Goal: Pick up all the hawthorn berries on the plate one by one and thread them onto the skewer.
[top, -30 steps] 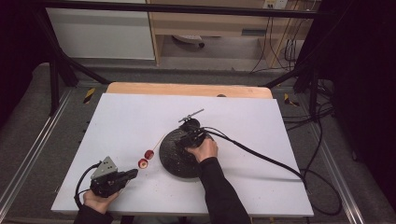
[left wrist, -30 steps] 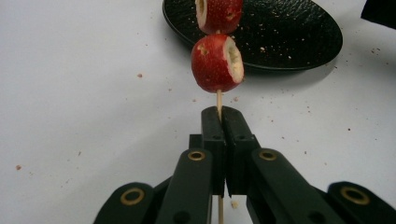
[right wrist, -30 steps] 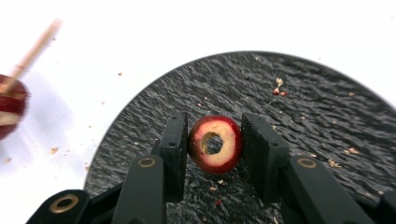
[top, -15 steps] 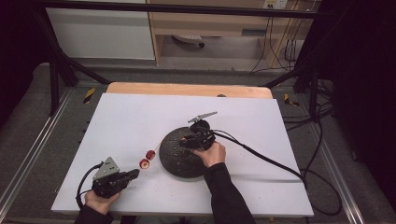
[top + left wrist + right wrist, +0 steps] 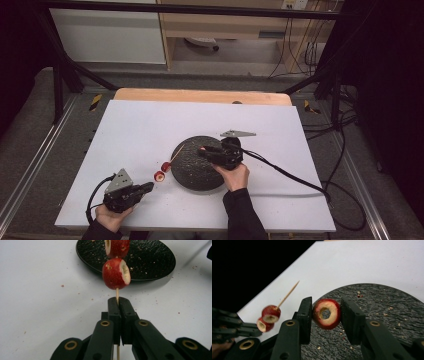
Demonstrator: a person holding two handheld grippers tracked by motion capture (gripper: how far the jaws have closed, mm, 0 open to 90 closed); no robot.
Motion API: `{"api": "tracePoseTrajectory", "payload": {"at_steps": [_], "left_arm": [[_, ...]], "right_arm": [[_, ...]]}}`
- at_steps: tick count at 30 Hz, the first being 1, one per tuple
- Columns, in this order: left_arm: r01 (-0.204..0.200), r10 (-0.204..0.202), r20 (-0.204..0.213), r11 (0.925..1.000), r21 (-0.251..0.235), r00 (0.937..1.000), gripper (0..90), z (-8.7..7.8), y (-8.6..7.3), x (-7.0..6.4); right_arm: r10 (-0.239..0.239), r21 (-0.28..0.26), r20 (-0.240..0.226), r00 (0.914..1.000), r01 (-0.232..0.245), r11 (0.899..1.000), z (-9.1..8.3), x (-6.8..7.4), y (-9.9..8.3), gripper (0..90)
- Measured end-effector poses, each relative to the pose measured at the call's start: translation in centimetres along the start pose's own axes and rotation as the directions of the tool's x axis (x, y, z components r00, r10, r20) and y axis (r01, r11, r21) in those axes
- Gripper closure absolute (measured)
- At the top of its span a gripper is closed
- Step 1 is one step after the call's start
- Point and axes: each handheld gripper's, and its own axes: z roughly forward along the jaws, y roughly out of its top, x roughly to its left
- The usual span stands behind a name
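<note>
L gripper (image 5: pixel 117 303) clenched on the skewer (image 5: pixel 117 293) butt end, low near the bench's near-left corner; two cored fruit pcs (image 5: pixel 116 273) already threaded, tip pointing up toward the black plate (image 5: pixel 192 172). R gripper (image 5: pixel 325 312) sits over the plate's left half w/ a third cored pc (image 5: pixel 326 314) between its jaws. Left jaw touches it, right jaw looks apart, so can't tell if the grip is firm.

To do it well:
- keep L rock steady
- line the core hole (image 5: pixel 325 313) w/ the skewer tip (image 5: pixel 297 283)
- push along the stick axis, no side load, thin stick prob snaps
- squeeze lightly, flesh is soft
</note>
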Motion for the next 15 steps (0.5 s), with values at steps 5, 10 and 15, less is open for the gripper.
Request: {"api": "tracePoseTrajectory", "payload": {"at_steps": [5,10,15], "left_arm": [[0.000,0.000,0.014,1.0000,-0.007,0.9999,87.9,0.3,0.2,-0.4],[0.002,-0.001,0.015,0.9999,-0.016,0.9999,87.9,0.6,0.7,-0.9],[-0.013,0.014,0.017,0.9997,-0.019,0.9998,87.9,1.2,1.4,-1.8]], "right_arm": [[0.072,-0.130,-0.039,0.9966,-0.077,0.989,-1.3,-0.7,-1.1,63.5],[0.104,-0.199,-0.055,0.9931,-0.113,0.973,-2.0,-1.3,-1.9,63.5],[0.138,-0.260,-0.063,0.9884,-0.150,0.954,-2.5,-1.9,-2.4,63.5]]}}
